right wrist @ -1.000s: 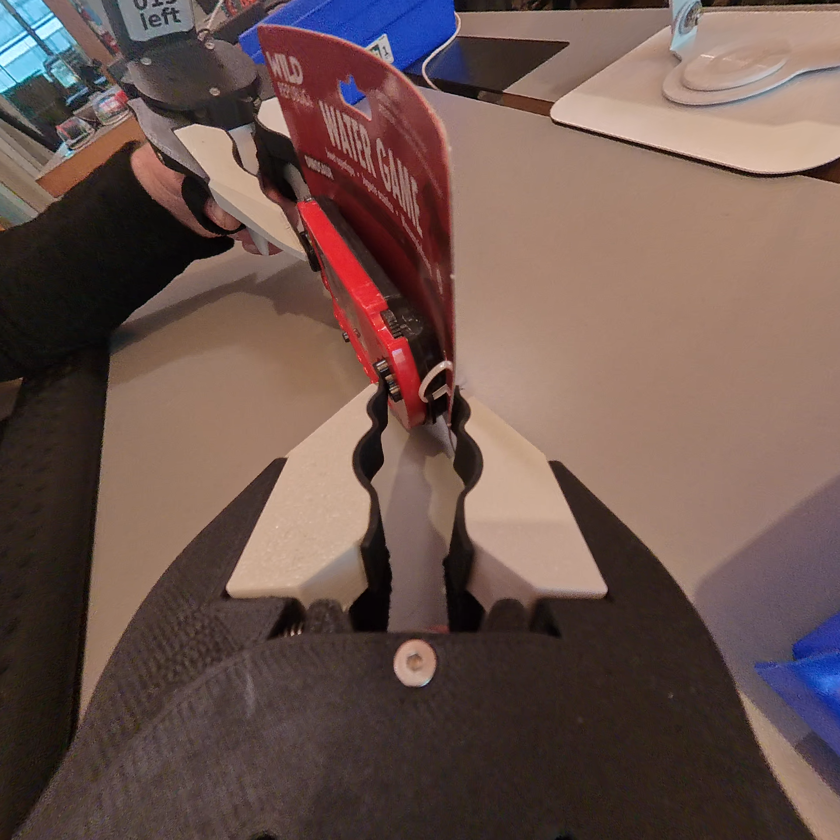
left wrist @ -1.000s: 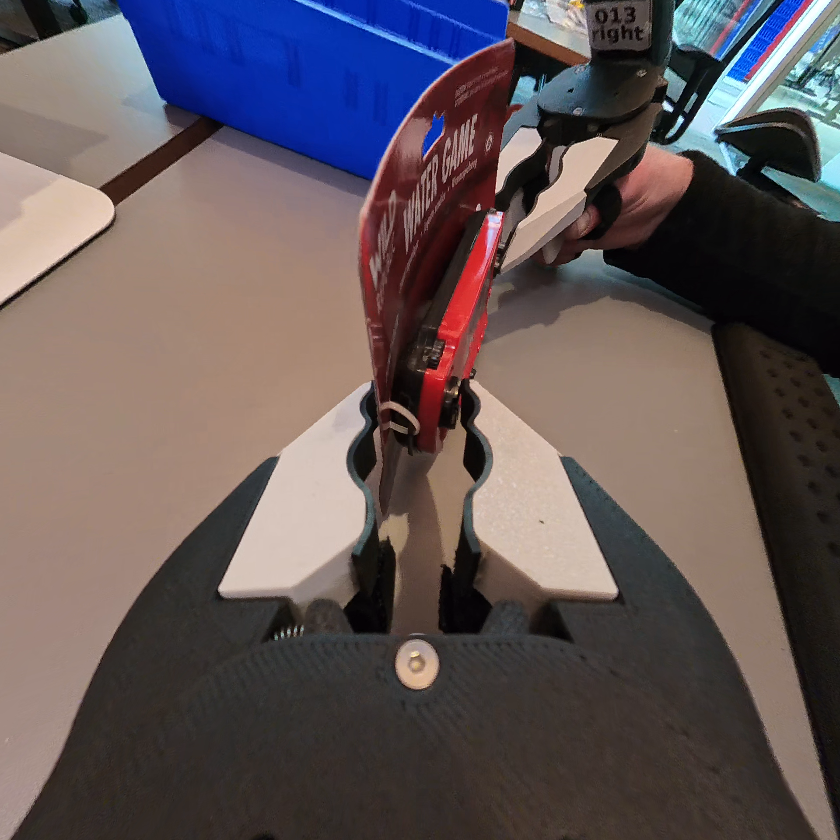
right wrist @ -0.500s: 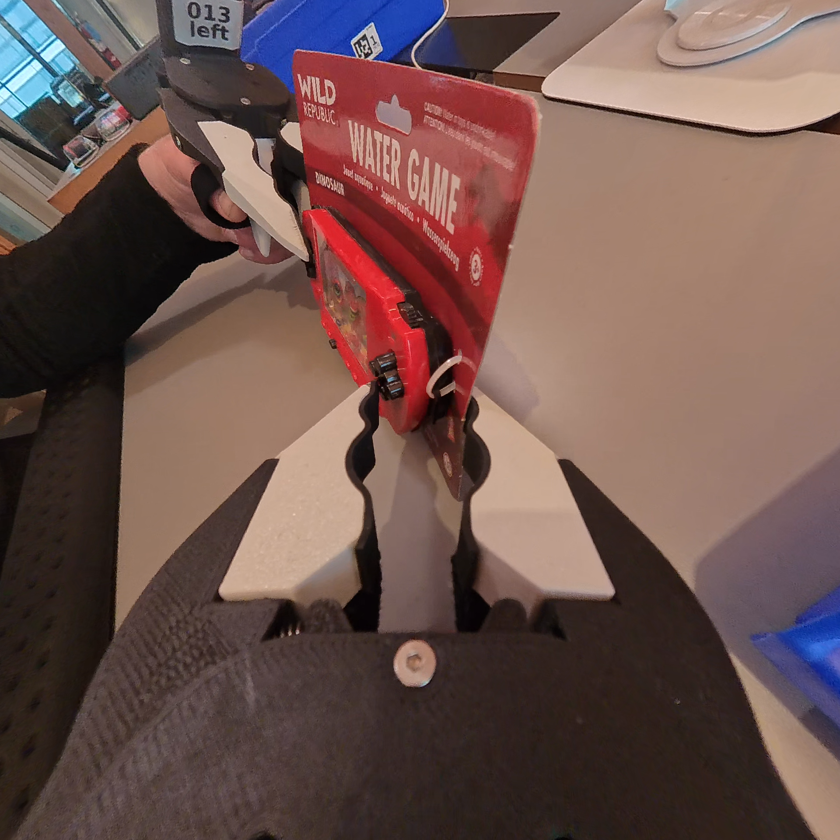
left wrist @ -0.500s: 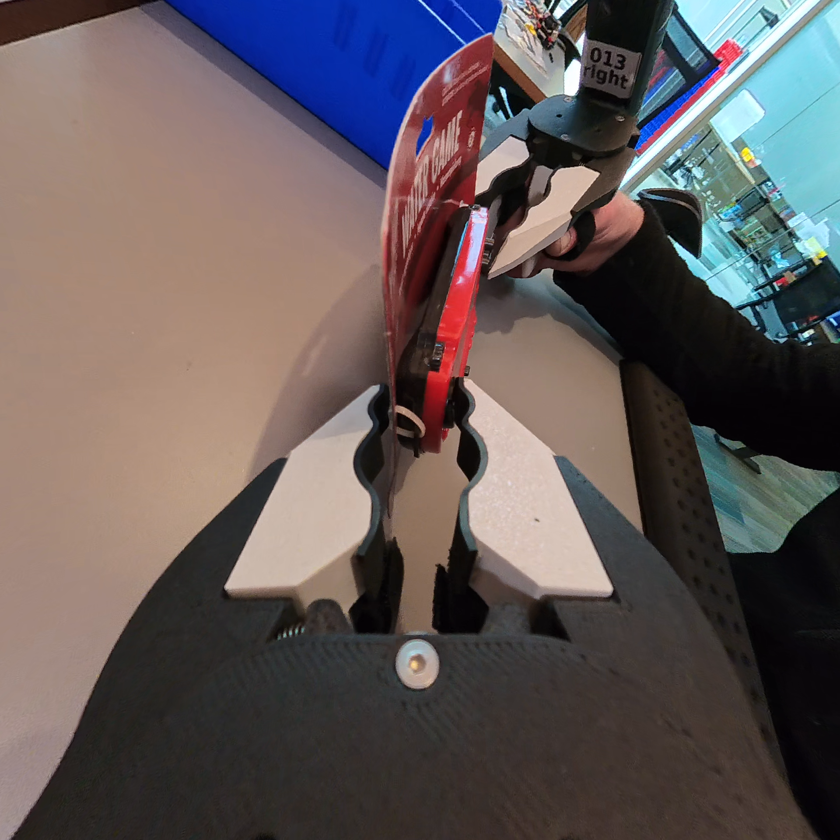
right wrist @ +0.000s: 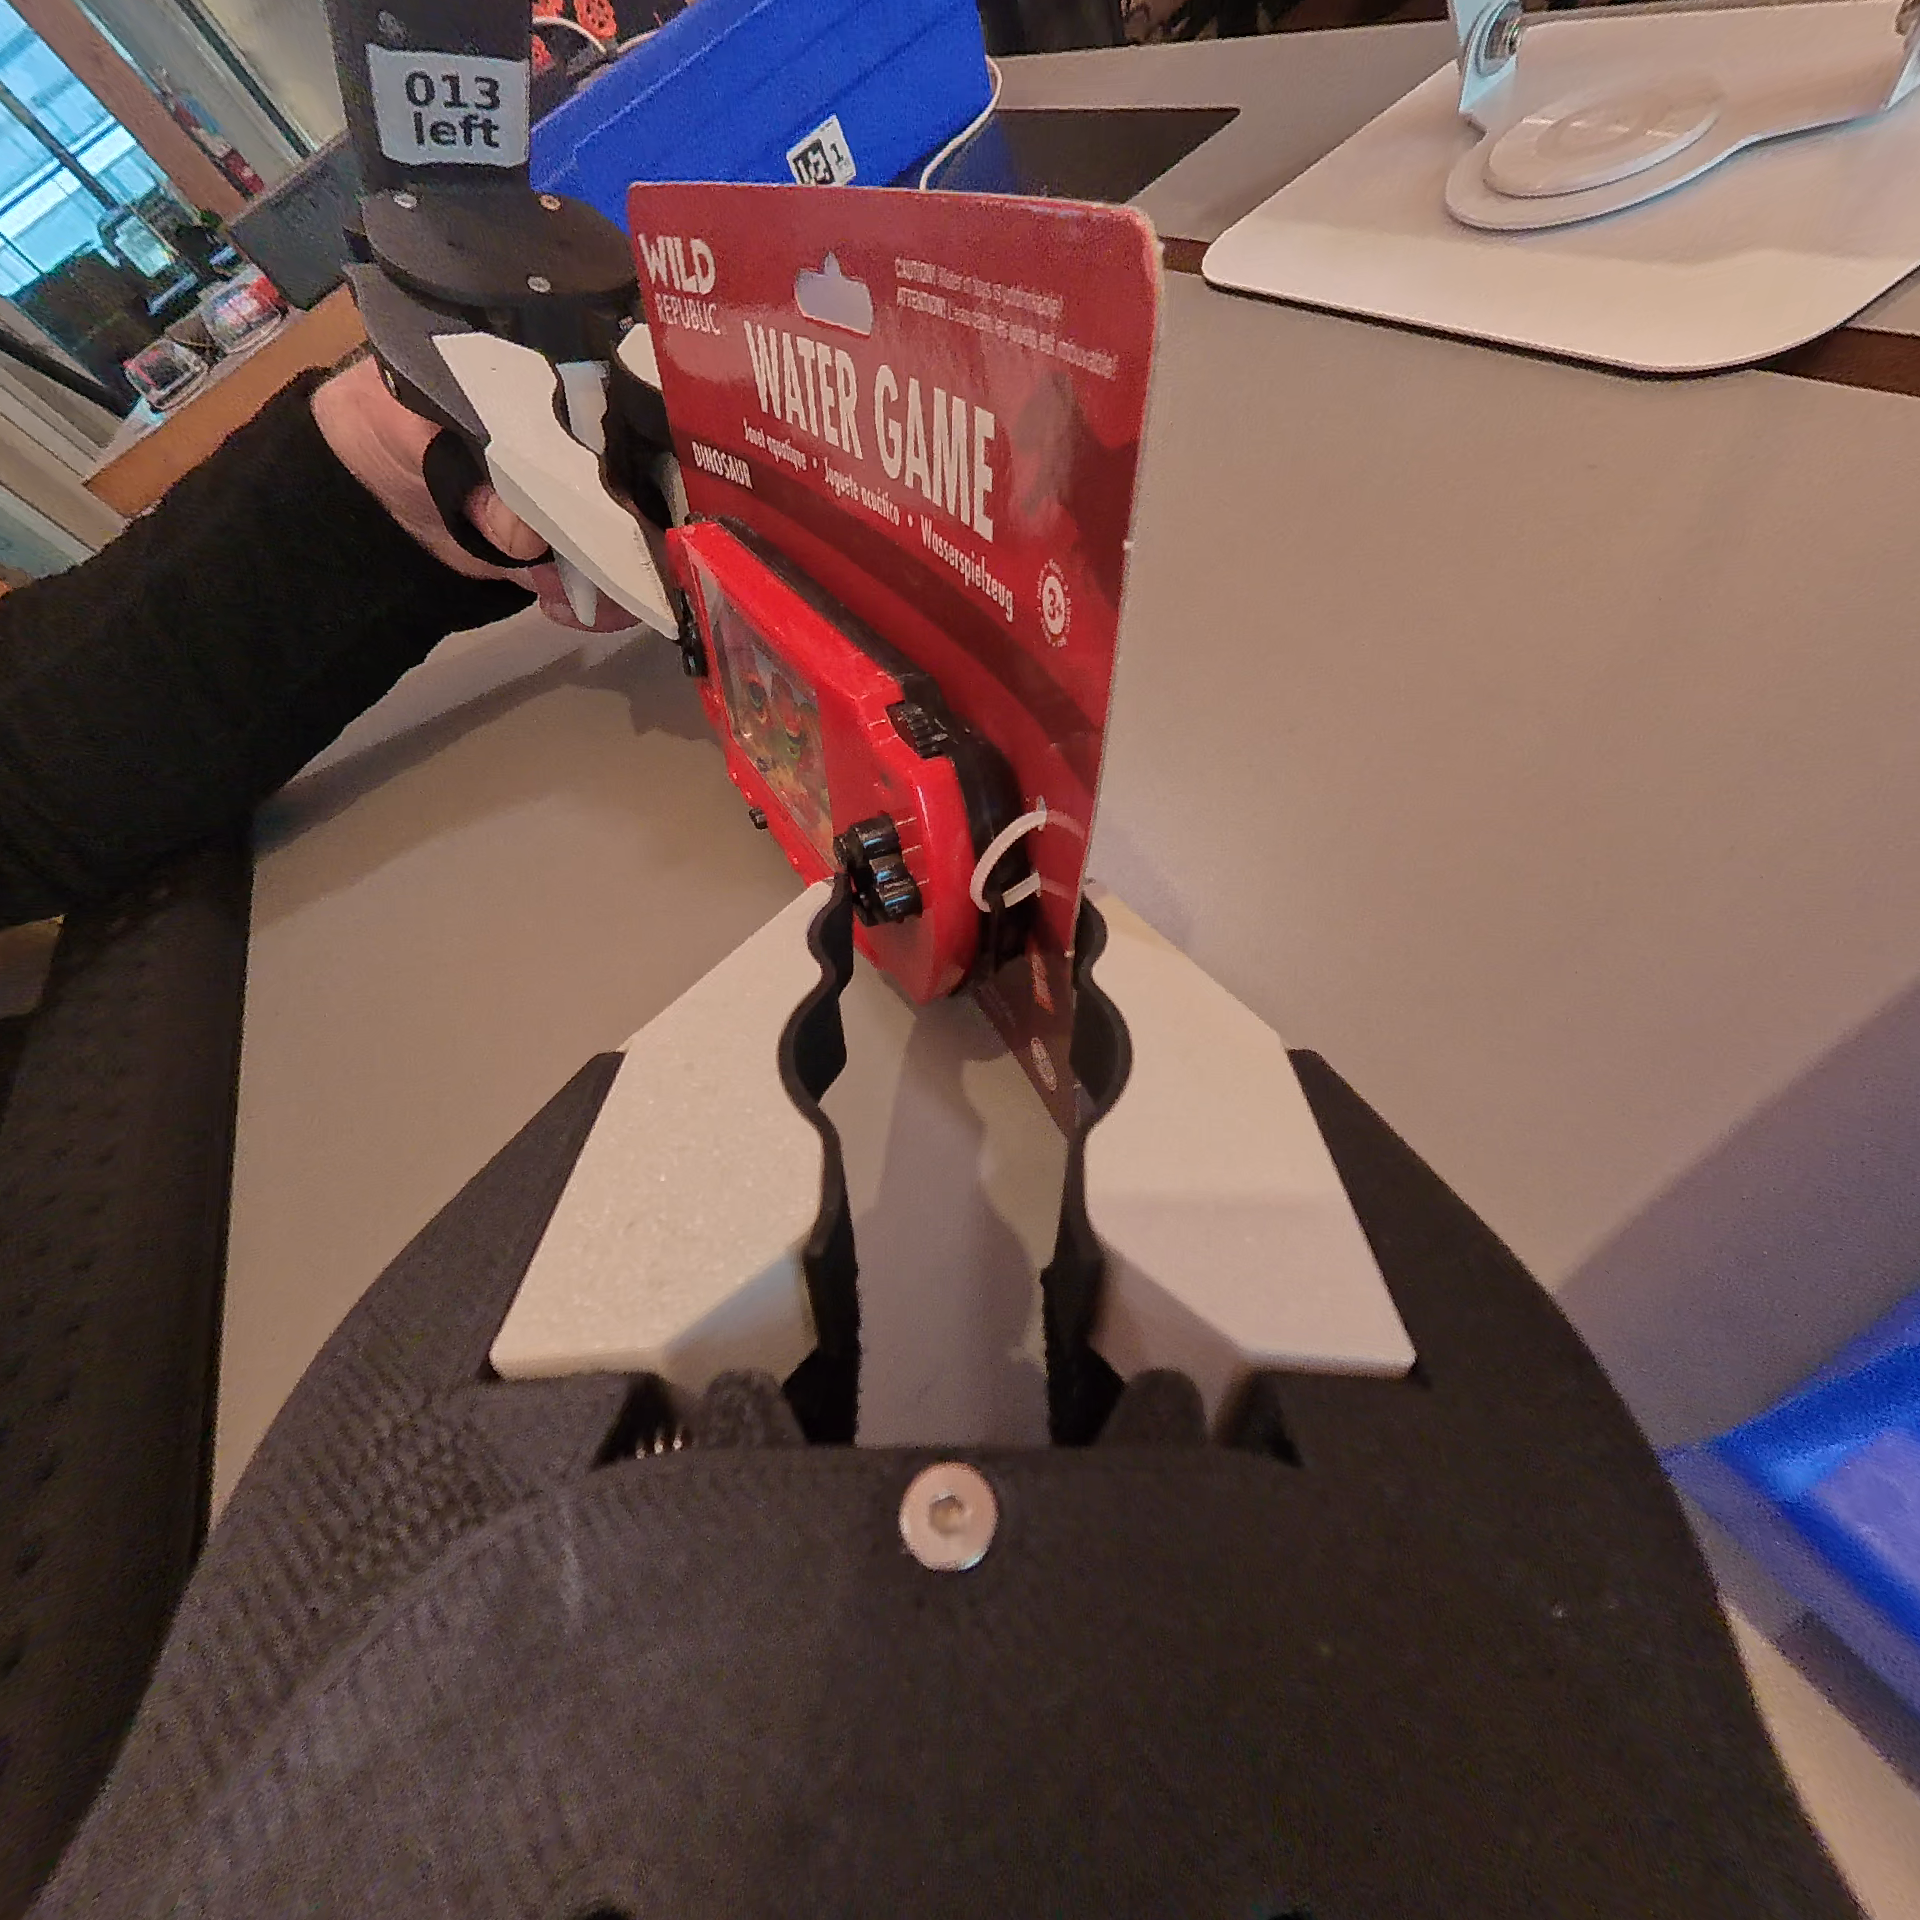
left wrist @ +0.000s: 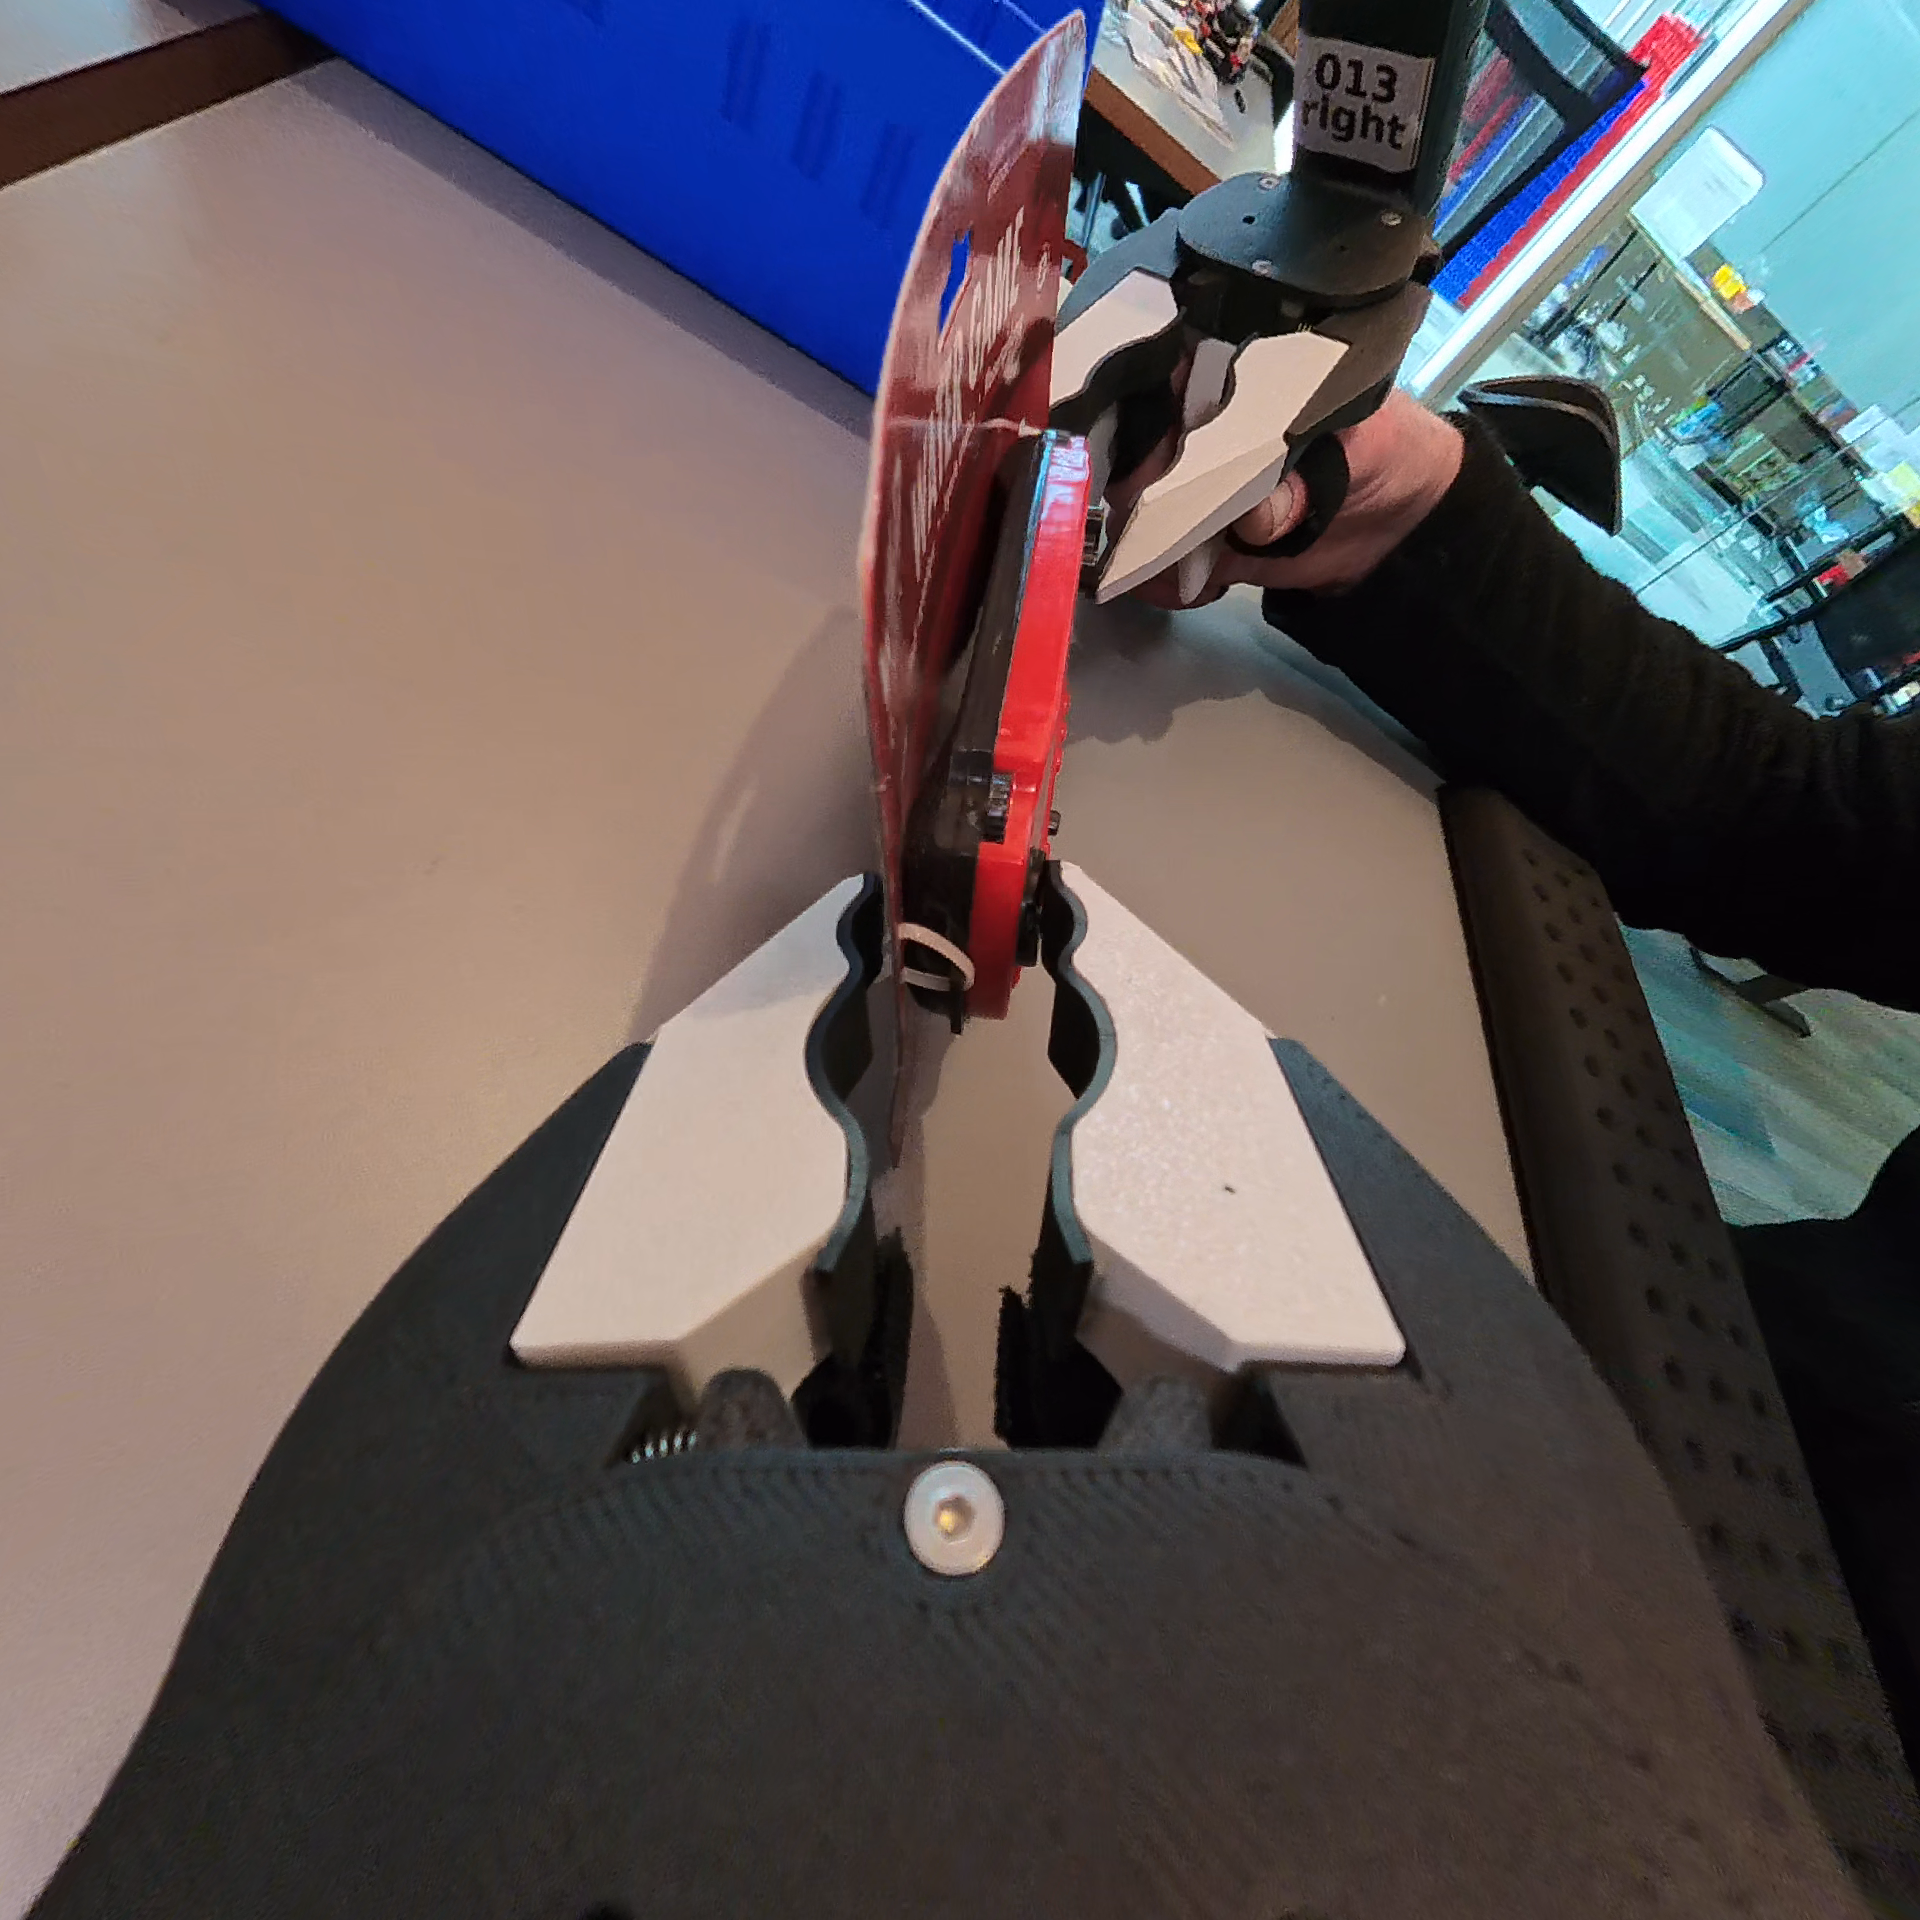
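Both grippers, left (left wrist: 961, 914) and right (right wrist: 961, 925), jaws clamped on red carded toy (right wrist: 831, 717); grey table (right wrist: 1455, 727).

Toy pack (right wrist: 894, 582) — between both grippers

Two close wrist cameras face each other along their fingers — both share the carded toy (left wrist: 971, 582) (right wrist: 894, 582).

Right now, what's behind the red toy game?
Behind the red toy game is its red cardboard backing card, tied on with a white zip tie. Both the left gripper and right gripper pinch the pack. The card's back is hidden in the right wrist view.
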